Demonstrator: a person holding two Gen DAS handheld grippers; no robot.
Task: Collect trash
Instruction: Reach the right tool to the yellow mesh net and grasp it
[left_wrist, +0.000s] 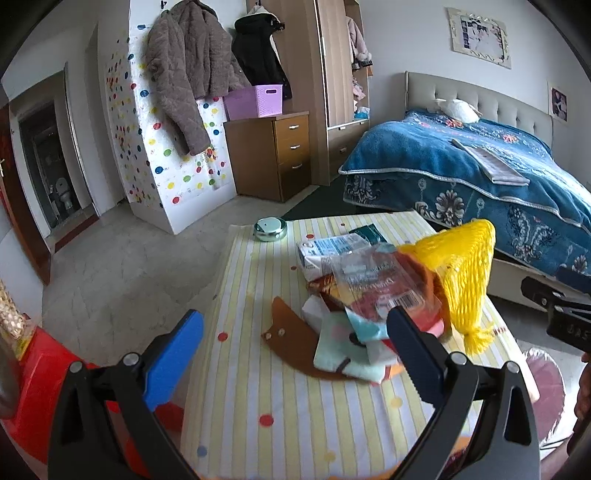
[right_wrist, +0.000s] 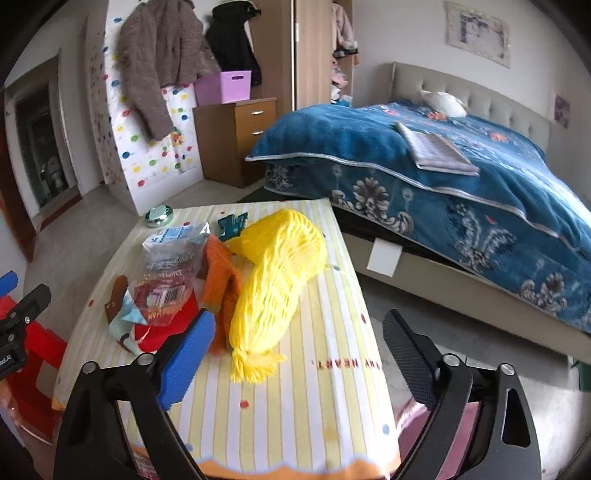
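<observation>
Far left, a red plastic chair (left_wrist: 40, 373) stands against the table's left edge. The left gripper (left_wrist: 291, 339) hangs over the near left part of the table (left_wrist: 258, 424), jaws apart and empty; its blue pad (left_wrist: 173, 362) is off the table's left side and its black pad in front of the trash heap.

On the striped yellow tablecloth the trash lies in one heap at mid-table. At the heap's left, a brown leather scrap (left_wrist: 291, 336) lies flat, with pale blue paper wrappers (left_wrist: 343, 350) partly over it. Behind them, a small white and blue carton (right_wrist: 177, 234) on its side, a clear plastic wrapper (right_wrist: 166, 280) with a barcode on top of the pile, and a red packet (right_wrist: 166, 328) under it. Next right, an orange net (right_wrist: 221, 280), touching a yellow net bag (right_wrist: 277, 273) that stretches toward the near edge. A dark green wrapper (right_wrist: 231, 223) lies just behind the bag. A round metal tin (right_wrist: 159, 216) sits alone at the far left corner.

The right gripper (right_wrist: 299, 354) is held near the yellow bag's tasselled end, jaws apart, nothing between them; blue pad beside the orange net, black pad past the table's right edge. Right: a bed (right_wrist: 443, 177) with a blue blanket.
</observation>
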